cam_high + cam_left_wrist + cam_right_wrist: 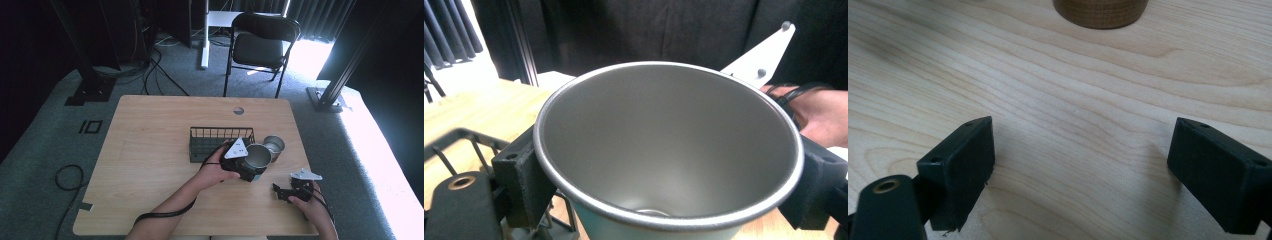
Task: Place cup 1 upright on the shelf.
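A steel cup (258, 155) with a pale teal outside is held just in front of the black wire basket (220, 141), and my left gripper (252, 168) is shut on it. In the left gripper view the cup (664, 125) sits tilted toward the camera between both jaws, with its inside bare. A smaller steel cup (274, 146) stands on the table just right of the basket. My right gripper (281, 192) rests low near the front right of the table. In the right gripper view that gripper (1088, 170) is open over bare wood with nothing between its jaws.
The light wooden table (150, 150) has a cable hole (238, 110) at the back. A round brown wooden piece (1100, 10) sits ahead of the right gripper. A black folding chair (260, 45) stands beyond the table. The basket's wires (454, 140) lie beside the left jaw.
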A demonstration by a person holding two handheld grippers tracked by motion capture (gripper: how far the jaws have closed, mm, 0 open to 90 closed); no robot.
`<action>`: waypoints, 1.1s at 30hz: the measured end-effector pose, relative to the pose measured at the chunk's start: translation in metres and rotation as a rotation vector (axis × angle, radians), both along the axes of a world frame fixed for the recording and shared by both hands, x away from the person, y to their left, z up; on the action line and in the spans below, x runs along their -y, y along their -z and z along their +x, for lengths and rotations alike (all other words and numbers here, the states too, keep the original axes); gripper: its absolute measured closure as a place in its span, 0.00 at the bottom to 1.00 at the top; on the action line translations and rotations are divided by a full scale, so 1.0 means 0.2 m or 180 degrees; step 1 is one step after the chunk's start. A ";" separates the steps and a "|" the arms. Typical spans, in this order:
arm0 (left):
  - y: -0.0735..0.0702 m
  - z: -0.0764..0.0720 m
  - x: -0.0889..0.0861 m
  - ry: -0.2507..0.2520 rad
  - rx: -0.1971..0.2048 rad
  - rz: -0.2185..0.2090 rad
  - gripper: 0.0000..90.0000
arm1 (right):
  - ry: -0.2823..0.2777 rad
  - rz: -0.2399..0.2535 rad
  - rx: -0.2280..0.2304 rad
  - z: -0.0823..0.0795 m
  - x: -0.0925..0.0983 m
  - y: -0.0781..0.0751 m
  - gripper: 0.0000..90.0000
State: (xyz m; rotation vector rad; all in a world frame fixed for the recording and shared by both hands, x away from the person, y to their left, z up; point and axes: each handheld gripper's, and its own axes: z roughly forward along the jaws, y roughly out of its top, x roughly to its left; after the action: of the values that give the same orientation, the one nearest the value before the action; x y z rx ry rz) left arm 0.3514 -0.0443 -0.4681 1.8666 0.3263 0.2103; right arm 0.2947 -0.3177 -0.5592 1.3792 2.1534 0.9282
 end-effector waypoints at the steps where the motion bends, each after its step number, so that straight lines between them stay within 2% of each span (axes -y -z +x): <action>1: -0.01 0.00 -0.01 0.0004 -0.0002 -0.0018 0.15 | 0.0001 0.0002 -0.0002 0.00 0.00 0.00 0.13; 5: -0.07 0.00 -0.03 0.0039 0.0059 -0.0023 0.15 | 0.0002 0.0000 0.0004 0.00 0.00 0.00 0.13; 8: -0.10 0.00 -0.05 0.0028 0.0051 -0.0083 0.15 | 0.0004 0.0003 -0.0002 0.00 0.00 0.00 0.13; 17: -0.21 0.02 -0.12 -0.0036 0.0151 -0.0128 0.15 | 0.0003 0.0001 0.0000 0.00 0.00 0.00 0.13; 27: -0.30 0.06 -0.22 -0.0196 0.0187 -0.0247 0.15 | 0.0002 0.0000 0.0002 0.00 0.00 0.00 0.13; 33: -0.34 0.10 -0.30 -0.0355 0.0257 -0.0233 0.15 | 0.0003 0.0001 0.0001 0.00 0.00 0.00 0.12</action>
State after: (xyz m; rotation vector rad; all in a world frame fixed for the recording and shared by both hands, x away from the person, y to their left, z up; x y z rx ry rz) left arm 0.3708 0.0165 -0.3993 1.7643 0.3780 0.3442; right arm 0.2947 -0.3176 -0.5593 1.3801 2.1522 0.9285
